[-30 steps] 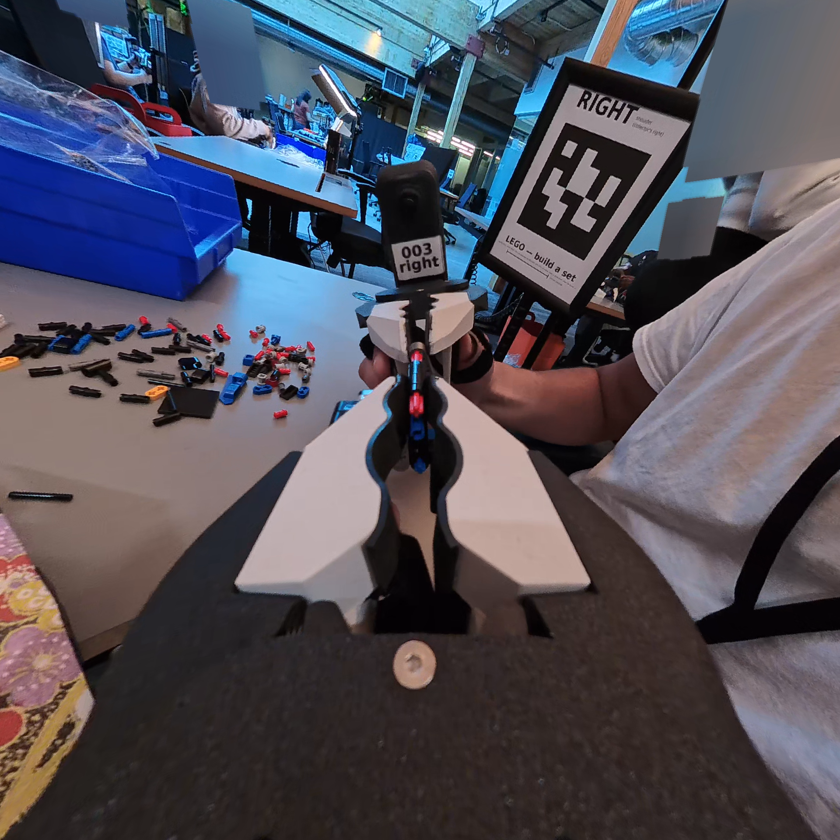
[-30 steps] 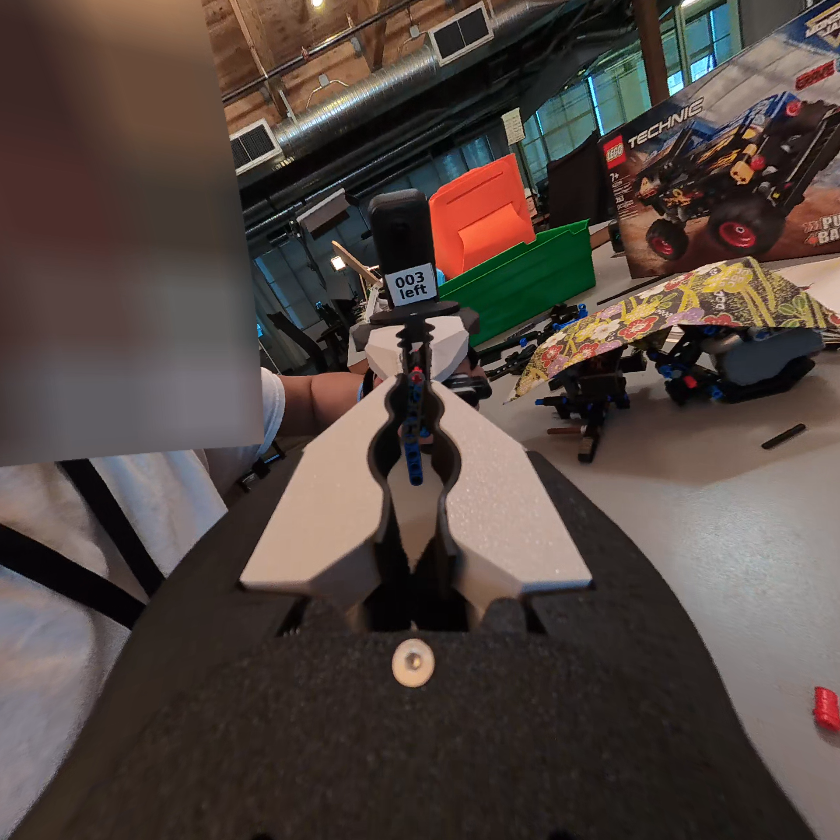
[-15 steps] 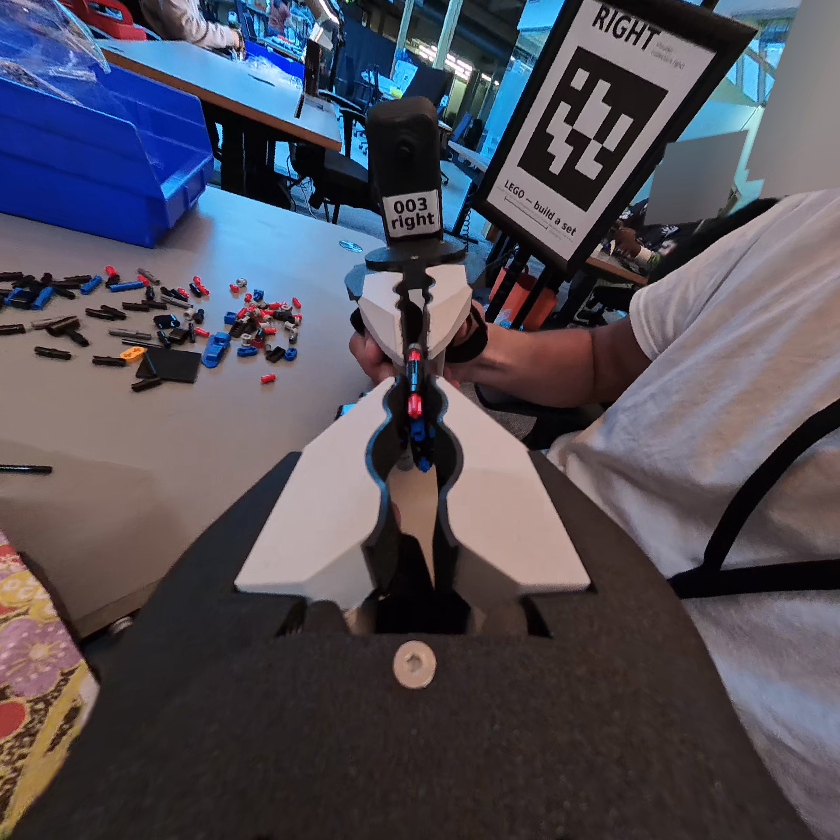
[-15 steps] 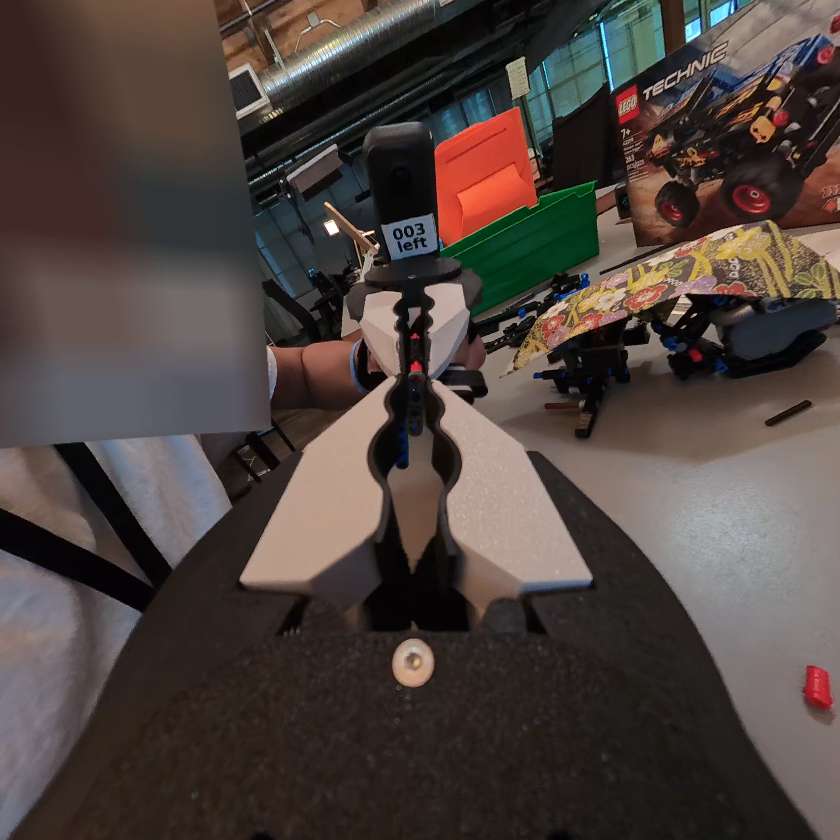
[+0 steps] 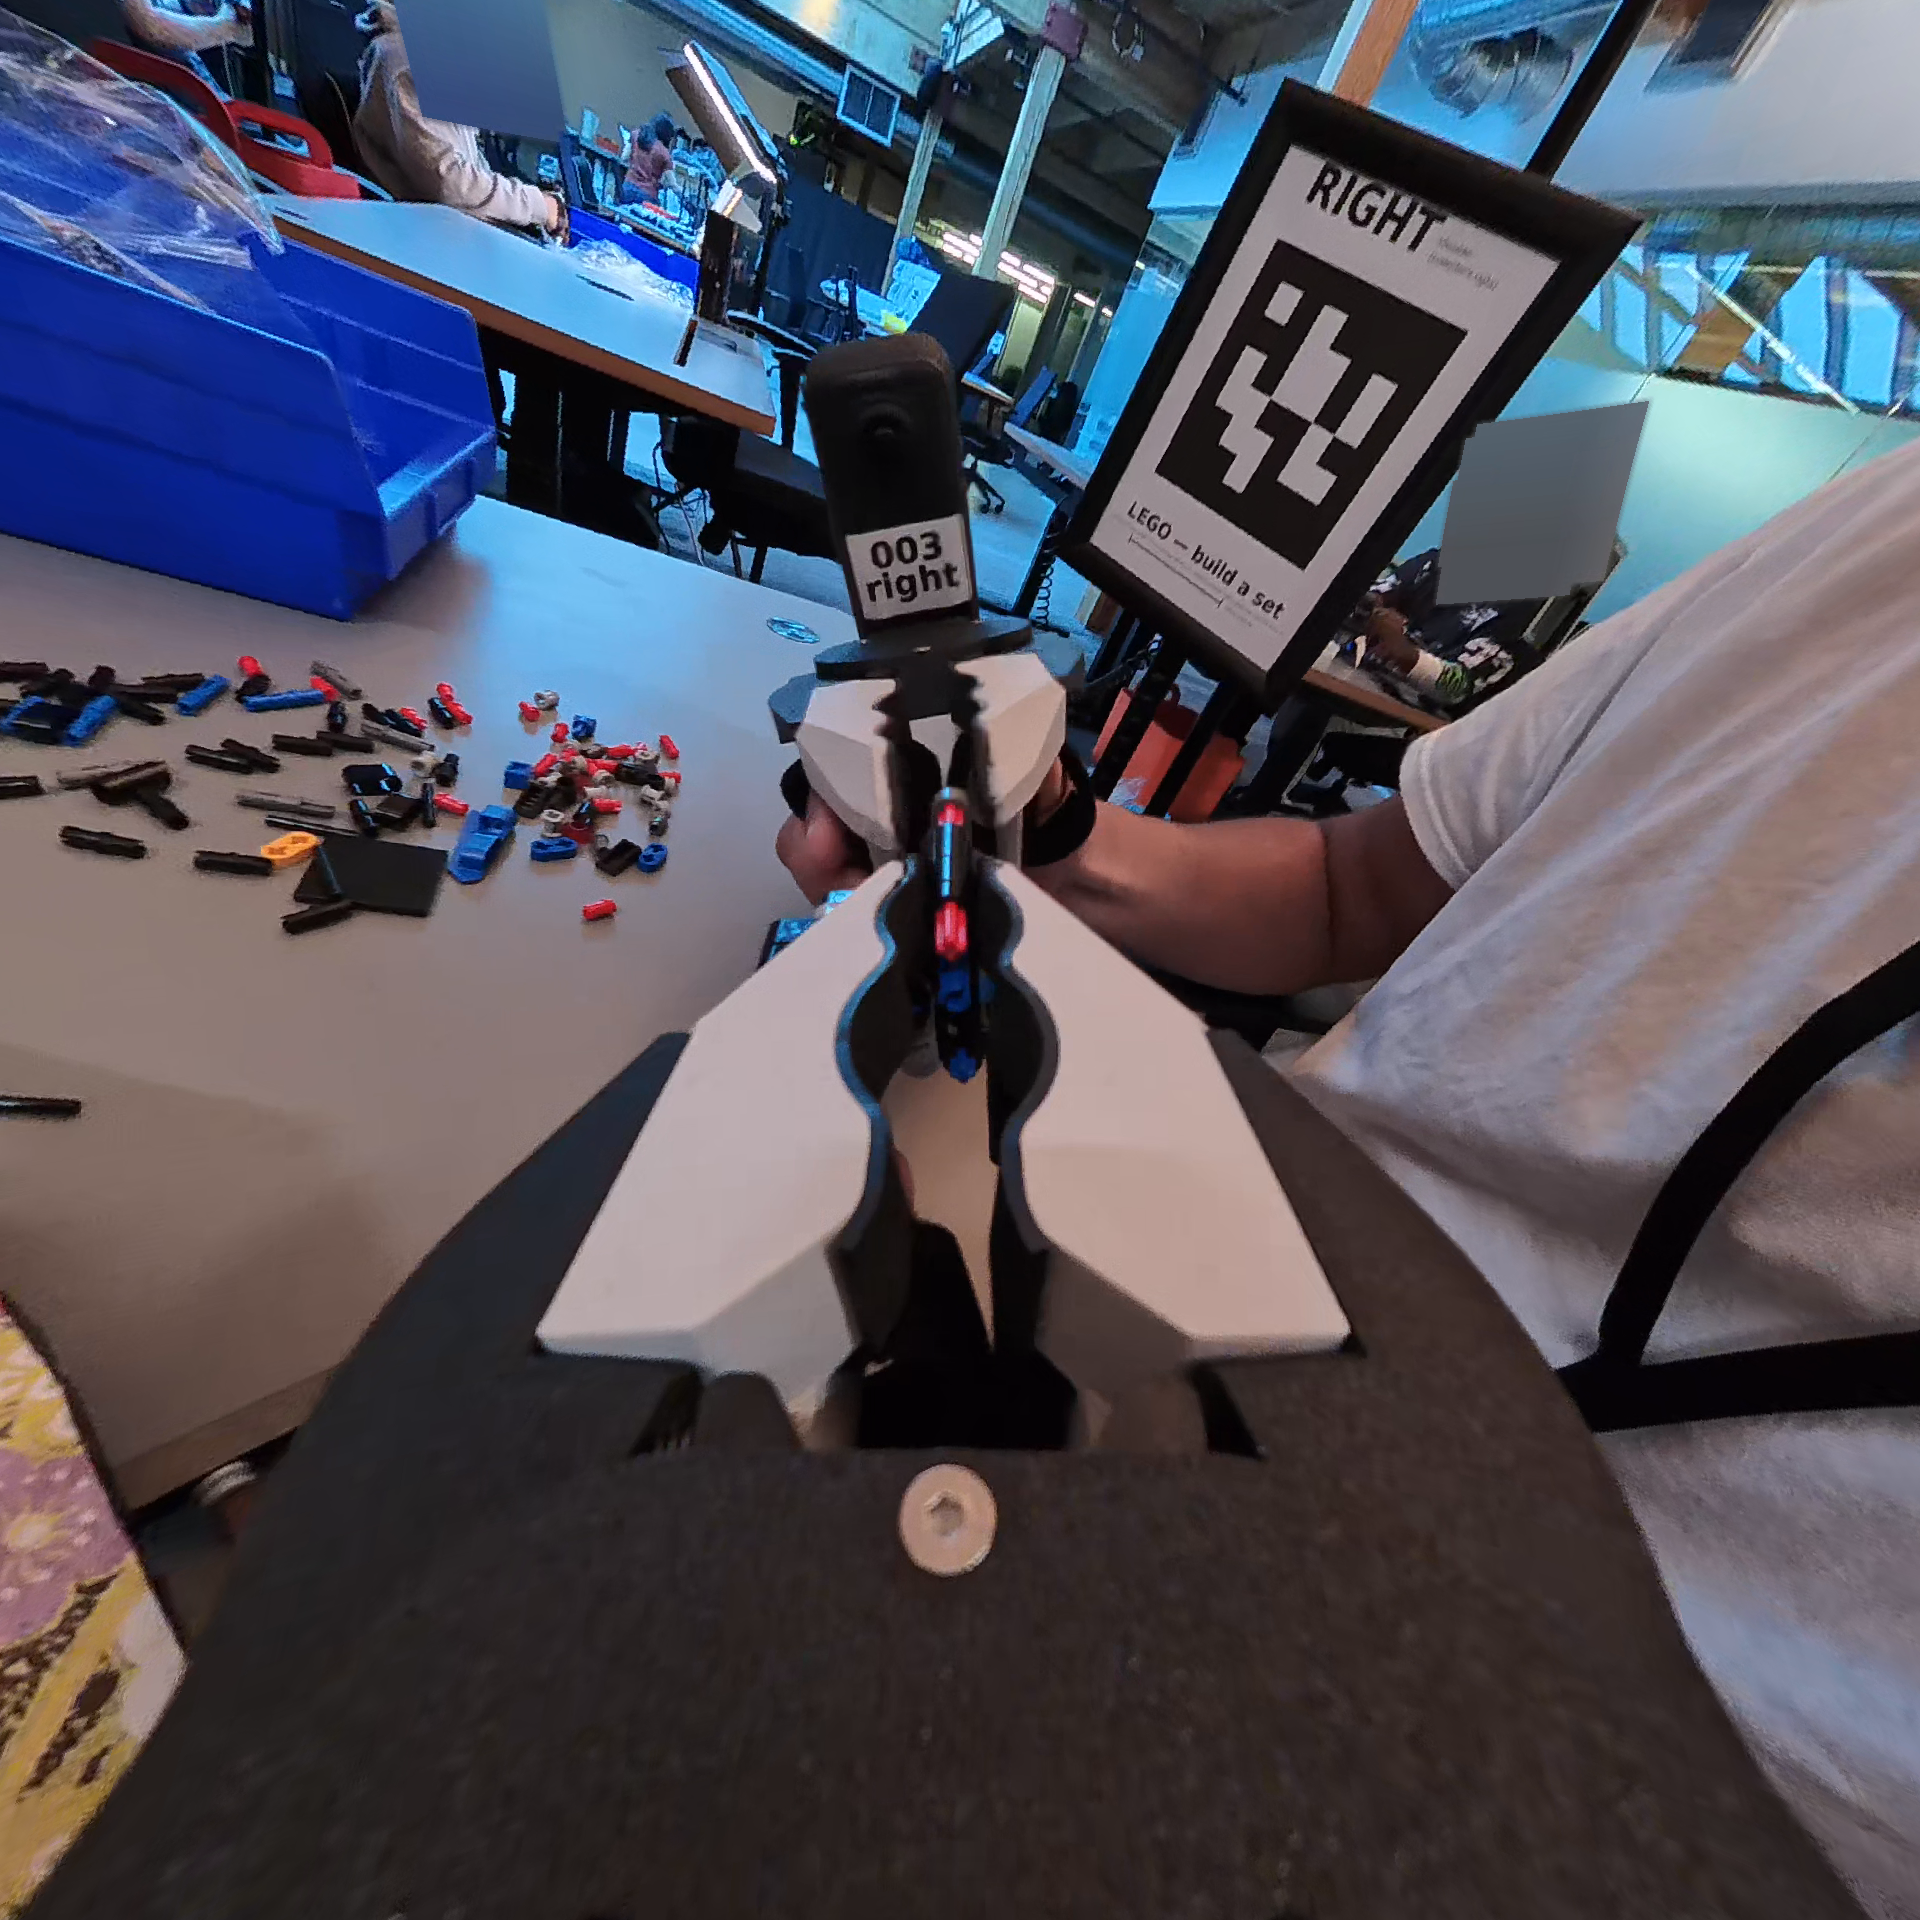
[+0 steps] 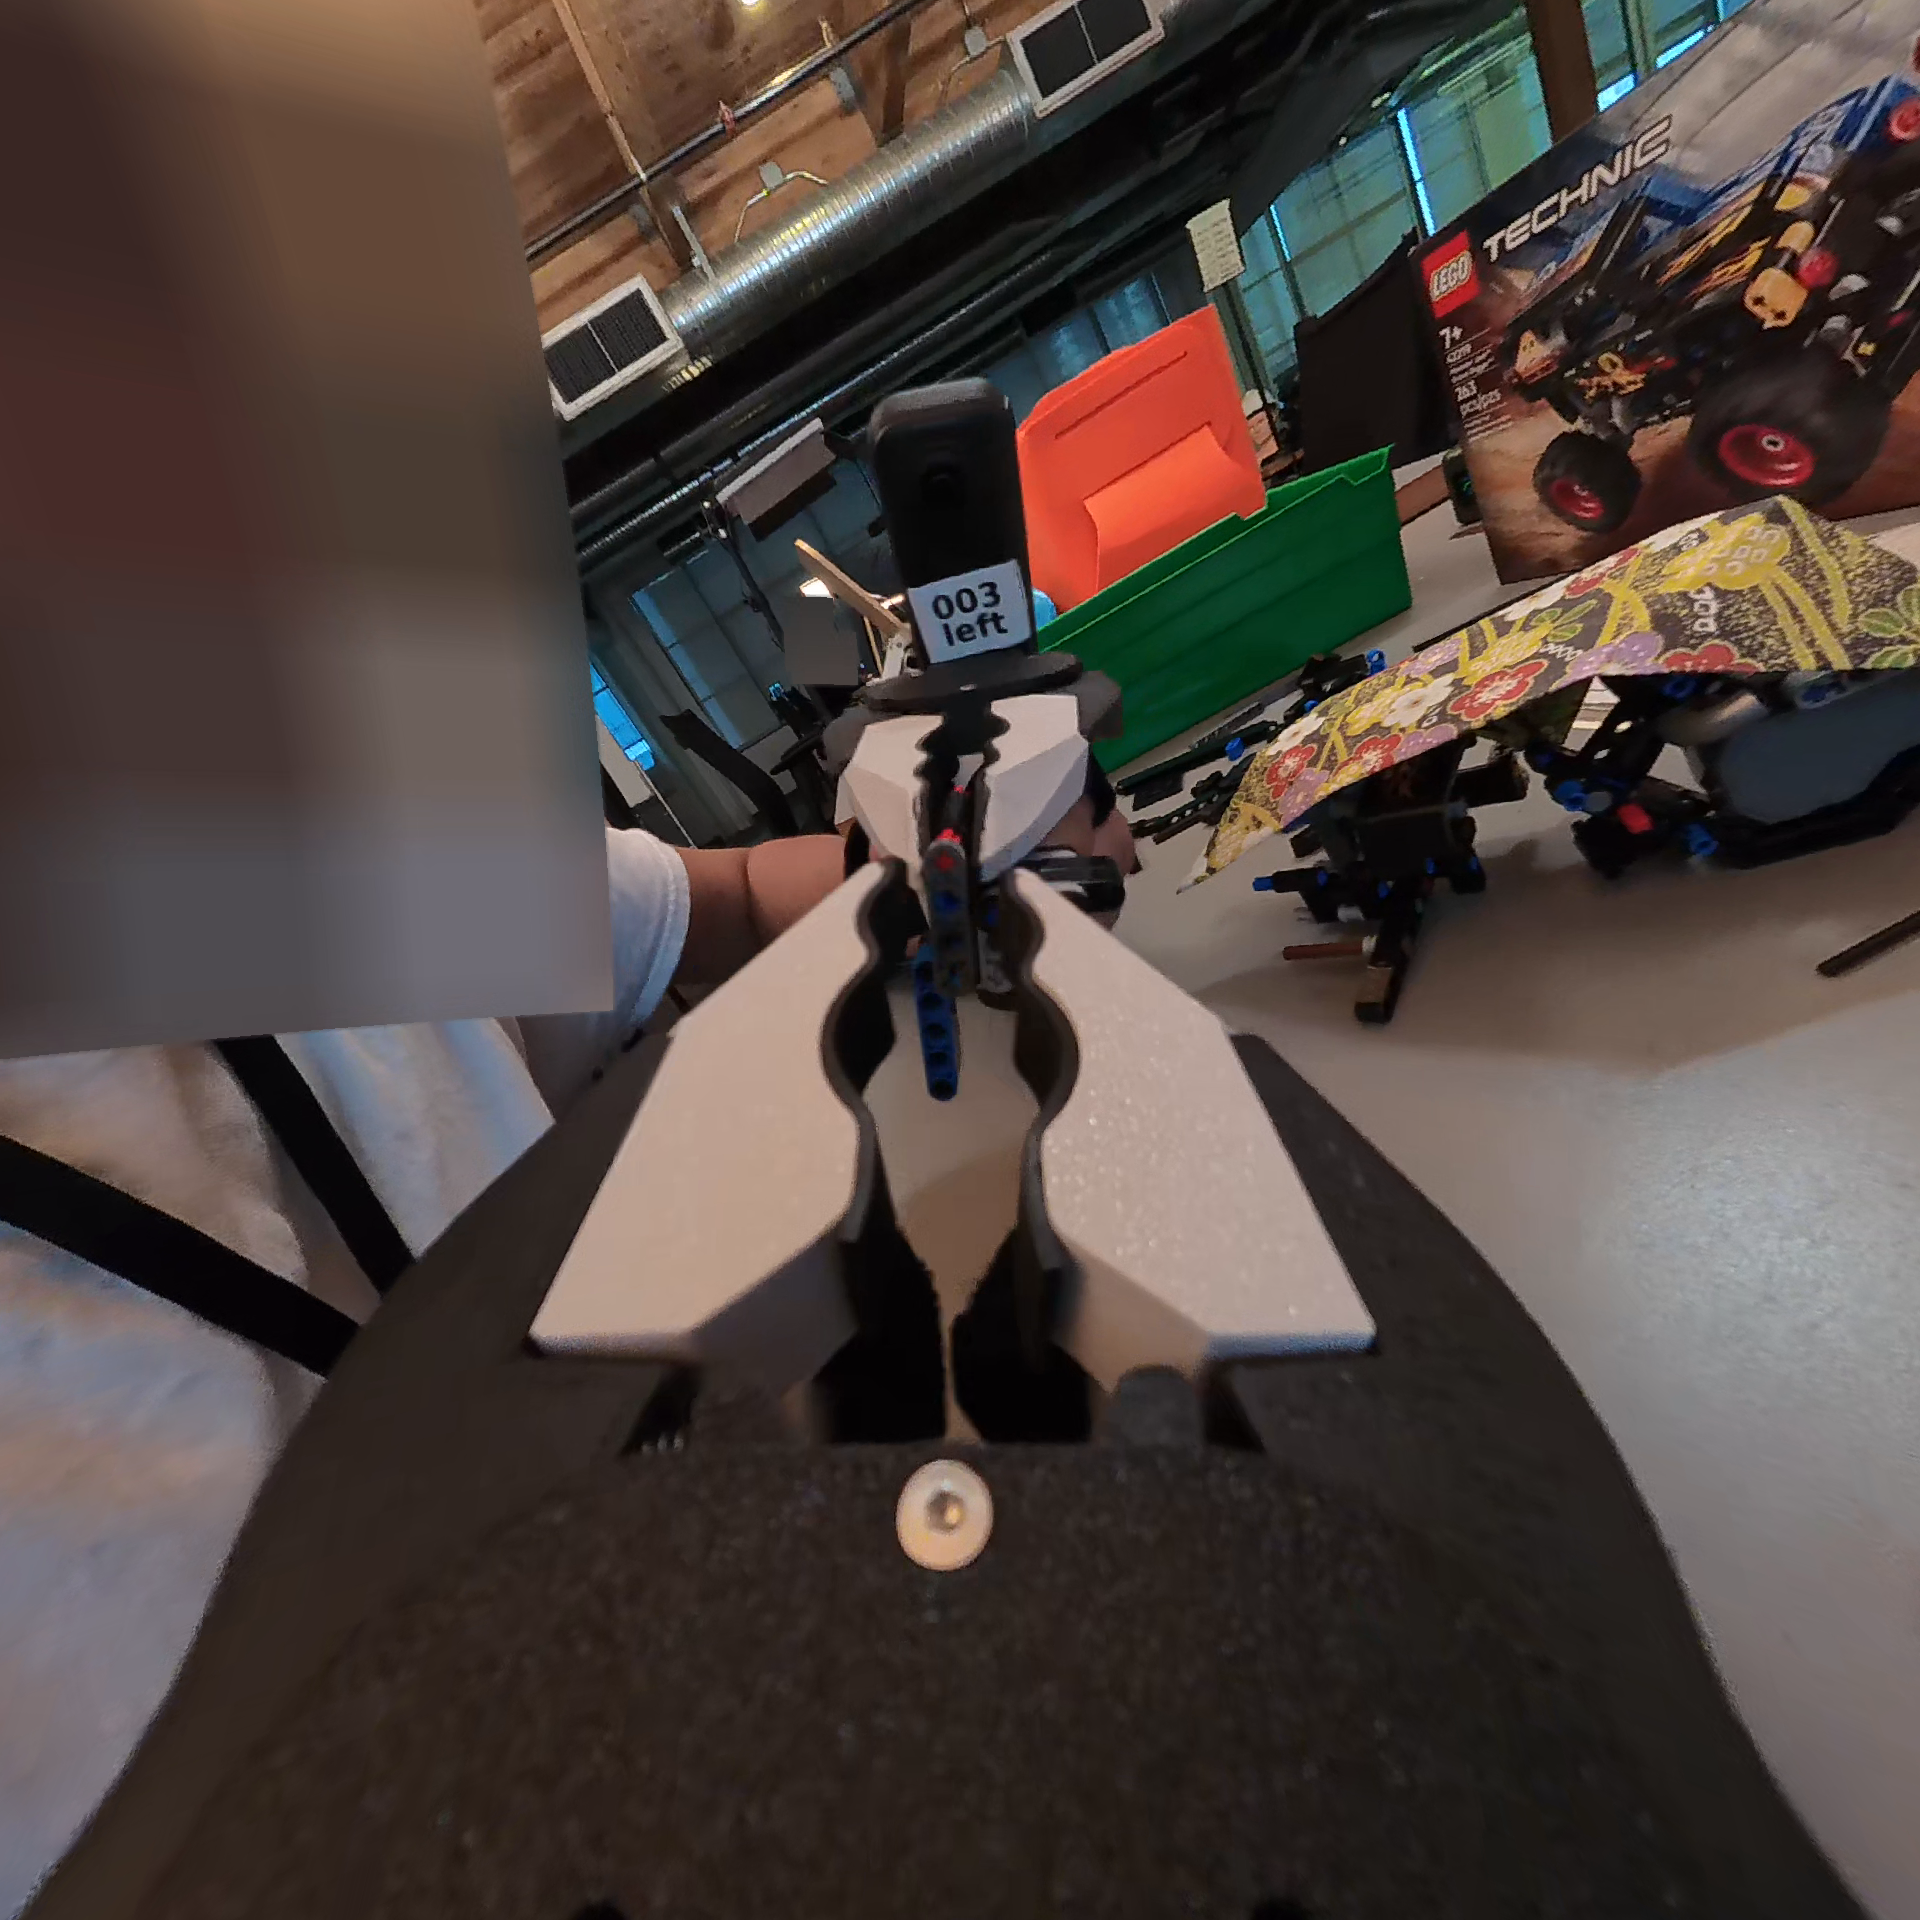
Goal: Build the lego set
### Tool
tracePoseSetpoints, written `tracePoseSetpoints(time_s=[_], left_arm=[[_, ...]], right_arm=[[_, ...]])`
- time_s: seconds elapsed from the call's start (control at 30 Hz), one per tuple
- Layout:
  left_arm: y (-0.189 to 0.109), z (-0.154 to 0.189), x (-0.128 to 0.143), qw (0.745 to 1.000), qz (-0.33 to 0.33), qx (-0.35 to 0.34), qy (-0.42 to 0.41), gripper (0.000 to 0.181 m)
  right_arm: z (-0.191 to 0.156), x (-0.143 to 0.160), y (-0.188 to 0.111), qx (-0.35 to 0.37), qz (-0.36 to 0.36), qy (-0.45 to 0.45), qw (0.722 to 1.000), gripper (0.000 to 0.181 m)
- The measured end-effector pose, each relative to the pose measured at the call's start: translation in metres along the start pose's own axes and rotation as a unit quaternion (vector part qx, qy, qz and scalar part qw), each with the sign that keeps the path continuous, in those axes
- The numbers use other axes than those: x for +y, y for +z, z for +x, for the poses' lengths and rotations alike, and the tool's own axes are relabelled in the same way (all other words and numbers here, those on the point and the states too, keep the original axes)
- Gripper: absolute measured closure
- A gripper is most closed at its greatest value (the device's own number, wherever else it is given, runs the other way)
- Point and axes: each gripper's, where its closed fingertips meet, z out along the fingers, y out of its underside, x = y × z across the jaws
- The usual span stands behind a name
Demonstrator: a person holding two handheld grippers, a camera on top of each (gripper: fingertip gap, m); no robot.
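Both grippers, left gripper (image 5: 940, 894) and right gripper (image 6: 940, 894), pinch one slim black-blue-red lego assembly (image 5: 951, 935) tip to tip above the grey table (image 5: 312, 1018).

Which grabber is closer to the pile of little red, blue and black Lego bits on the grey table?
Right. The right gripper hangs just beside the pile of Lego bits. The left gripper, gripping a small Lego assembly with it, is farther off.
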Motion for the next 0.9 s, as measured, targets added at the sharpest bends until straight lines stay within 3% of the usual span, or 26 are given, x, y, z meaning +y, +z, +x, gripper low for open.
tracePoseSetpoints(time_s=[0.33,0.9], left_arm=[[0.0016,0.0059,0.0003,1.000,0.003,0.013,-0.001,0.177],[0.0049,0.0049,0.0013,1.000,0.017,0.001,0.012,0.176]], right_arm=[[-0.0061,0.0106,0.0056,0.015,-0.033,-0.065,0.997,0.175],[-0.0050,0.0101,0.0016,0.012,-0.028,-0.049,0.998,0.176]])
